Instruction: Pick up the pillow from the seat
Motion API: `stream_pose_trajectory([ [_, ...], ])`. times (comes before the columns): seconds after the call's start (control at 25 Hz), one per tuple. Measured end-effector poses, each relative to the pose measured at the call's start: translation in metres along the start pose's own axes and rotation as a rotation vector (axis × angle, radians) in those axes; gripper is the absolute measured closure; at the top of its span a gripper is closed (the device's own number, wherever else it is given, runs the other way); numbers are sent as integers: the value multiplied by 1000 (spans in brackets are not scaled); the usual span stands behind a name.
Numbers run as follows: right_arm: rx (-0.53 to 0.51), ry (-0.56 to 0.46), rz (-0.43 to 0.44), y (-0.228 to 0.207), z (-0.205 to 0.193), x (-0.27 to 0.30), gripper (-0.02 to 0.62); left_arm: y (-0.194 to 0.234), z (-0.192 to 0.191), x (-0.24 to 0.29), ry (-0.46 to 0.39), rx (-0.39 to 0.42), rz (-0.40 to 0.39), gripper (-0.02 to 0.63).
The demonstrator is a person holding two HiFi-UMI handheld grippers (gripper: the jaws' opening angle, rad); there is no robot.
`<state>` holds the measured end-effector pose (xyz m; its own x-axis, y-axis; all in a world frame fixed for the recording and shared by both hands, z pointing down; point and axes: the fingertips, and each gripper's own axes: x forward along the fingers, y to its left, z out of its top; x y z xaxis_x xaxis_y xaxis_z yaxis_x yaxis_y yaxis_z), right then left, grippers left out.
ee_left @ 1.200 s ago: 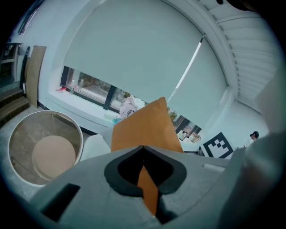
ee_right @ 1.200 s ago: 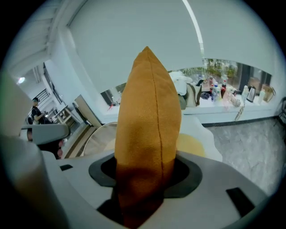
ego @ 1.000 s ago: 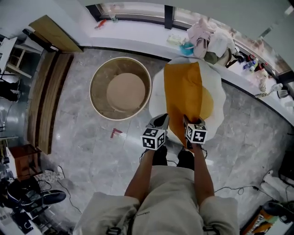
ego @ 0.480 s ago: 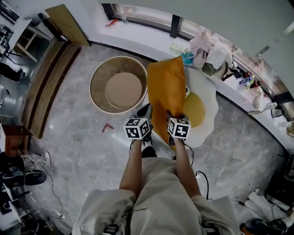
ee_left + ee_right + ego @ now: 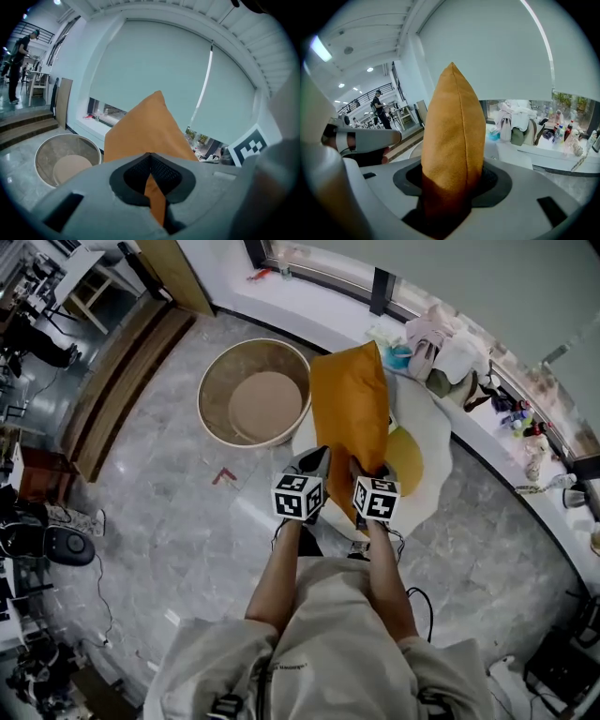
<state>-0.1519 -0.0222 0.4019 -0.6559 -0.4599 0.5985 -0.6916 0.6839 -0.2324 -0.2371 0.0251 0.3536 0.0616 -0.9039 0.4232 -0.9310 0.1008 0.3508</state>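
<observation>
While clamping its lower edge from below with both tools, holds the orange pillow (image 5: 352, 404) upright at the centre of the head view, raised over the fried-egg-shaped seat (image 5: 437, 442) at centre right of the frame. Left tool (image 5: 317, 463): clenched on a thin fold of the pillow's edge, seen plainly in the left gripper view. Right tool (image 5: 364, 472): clenched on a thicker part of the same pillow, with orange fabric filling the gap between the pads. Judged as almost complete: pillow gripped on two sides, lifted and apparently clear of the seat's white rim and yellow middle, though cannot confirm from above whether the lowest corner brushes it. Left to do, at most: bring it a little higher and keep it steady. Counted: one pillow, one seat, two tools, one round tub (image 5: 211, 390) on the floor at upper left of centre, one small red mark (image 5: 223, 475) on the floor below that tub. Along the window ledge (image 5: 300, 292) at upper right, a heap of bags and clothes (image 5: 441, 348), too jumbled to count.
</observation>
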Motion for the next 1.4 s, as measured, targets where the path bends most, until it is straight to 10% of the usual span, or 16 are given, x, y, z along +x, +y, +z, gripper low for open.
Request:
stream_pose_trajectory([
  [1.4, -127, -96, 100, -67, 7, -74, 350, -122, -32, 2, -21, 126, 69, 597],
])
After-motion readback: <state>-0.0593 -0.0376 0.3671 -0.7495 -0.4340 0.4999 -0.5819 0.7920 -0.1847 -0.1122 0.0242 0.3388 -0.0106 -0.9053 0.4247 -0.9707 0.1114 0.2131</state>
